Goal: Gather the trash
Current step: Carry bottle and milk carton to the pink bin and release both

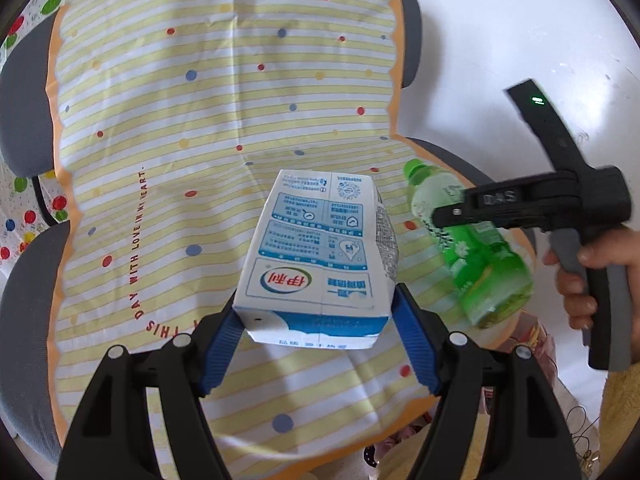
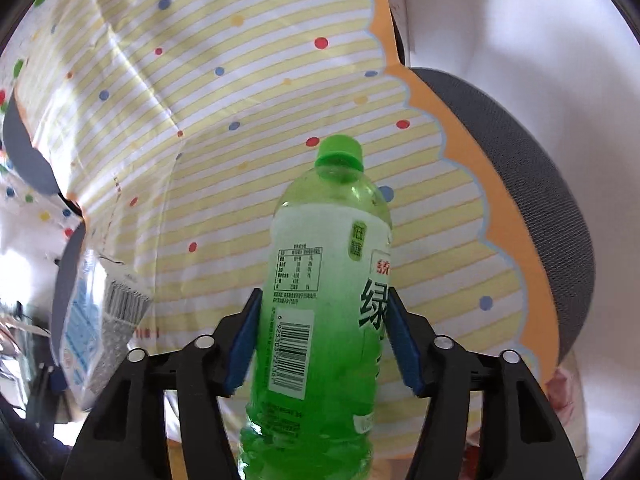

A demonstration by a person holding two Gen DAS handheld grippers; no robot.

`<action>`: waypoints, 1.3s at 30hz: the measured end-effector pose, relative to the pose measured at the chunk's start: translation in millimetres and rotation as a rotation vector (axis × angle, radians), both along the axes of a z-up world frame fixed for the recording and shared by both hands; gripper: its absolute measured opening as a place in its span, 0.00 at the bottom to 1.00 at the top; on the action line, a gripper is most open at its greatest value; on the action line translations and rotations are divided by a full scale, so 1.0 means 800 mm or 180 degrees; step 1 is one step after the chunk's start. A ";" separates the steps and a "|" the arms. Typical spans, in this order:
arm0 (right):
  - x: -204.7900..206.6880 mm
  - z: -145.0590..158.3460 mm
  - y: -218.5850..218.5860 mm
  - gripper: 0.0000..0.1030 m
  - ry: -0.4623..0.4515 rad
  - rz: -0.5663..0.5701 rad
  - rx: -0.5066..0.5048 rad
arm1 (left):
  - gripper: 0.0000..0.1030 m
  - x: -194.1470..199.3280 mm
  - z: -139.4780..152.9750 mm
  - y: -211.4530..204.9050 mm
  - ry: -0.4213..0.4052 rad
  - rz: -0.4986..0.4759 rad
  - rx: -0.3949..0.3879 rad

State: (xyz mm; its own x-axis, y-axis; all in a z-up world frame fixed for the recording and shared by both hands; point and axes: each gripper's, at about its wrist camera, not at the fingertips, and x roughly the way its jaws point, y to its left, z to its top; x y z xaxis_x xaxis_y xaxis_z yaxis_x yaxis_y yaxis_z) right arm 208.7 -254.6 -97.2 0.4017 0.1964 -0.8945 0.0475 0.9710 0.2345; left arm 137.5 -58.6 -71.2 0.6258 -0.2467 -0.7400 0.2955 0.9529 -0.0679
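we have both pieces of trash in hand and lifted. the left hand-held gripper (image 1: pixel 316 336) pinches the milk carton (image 1: pixel 316 256) by its near end, blue pads pressed on both sides, the carton jutting out over the striped, dotted cloth (image 1: pixel 200 100). the right hand-held gripper (image 2: pixel 322 336) clamps the green bottle (image 2: pixel 324 300) around its labelled middle, cap pointing away from us; in the left wrist view that bottle (image 1: pixel 468 240) hangs tilted just right of the carton, near it but apart.

we judge the picking step done for these two, so the next move calls for carrying them to a bin or bag. none shows in either view, so we cannot tell where it lies. the two loads sit close together, and we should keep them from knocking as we swing them.

around us, the cloth lies over grey cushions (image 1: pixel 24 92), with a white surface (image 1: pixel 520 40) to the far right. some colourful clutter (image 1: pixel 532 344) lies near the right edge, too blurred to name. nothing else stands on the cloth below.
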 end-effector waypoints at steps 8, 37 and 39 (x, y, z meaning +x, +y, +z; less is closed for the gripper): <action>-0.136 0.055 -0.023 0.56 -0.0859 0.0078 0.0032 | 0.69 -0.017 -0.007 -0.006 0.0118 -0.0049 -0.0039; -0.367 -0.053 -0.246 0.77 -0.0975 -0.1463 -0.0503 | 0.69 -0.159 -0.048 -0.262 0.0149 -0.1469 0.0140; -0.373 -0.050 -0.247 0.76 -0.0932 -0.1406 -0.0438 | 0.69 -0.162 -0.059 -0.267 0.0224 -0.1533 0.0198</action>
State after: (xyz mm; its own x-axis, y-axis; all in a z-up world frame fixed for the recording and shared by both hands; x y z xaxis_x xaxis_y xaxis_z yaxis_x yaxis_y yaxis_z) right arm -90.0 -452.0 -137.2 0.6554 -0.1584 -0.7385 0.4096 0.8961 0.1713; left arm 8.1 -272.0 -118.2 0.3994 -0.4498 -0.7989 0.7004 0.7120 -0.0507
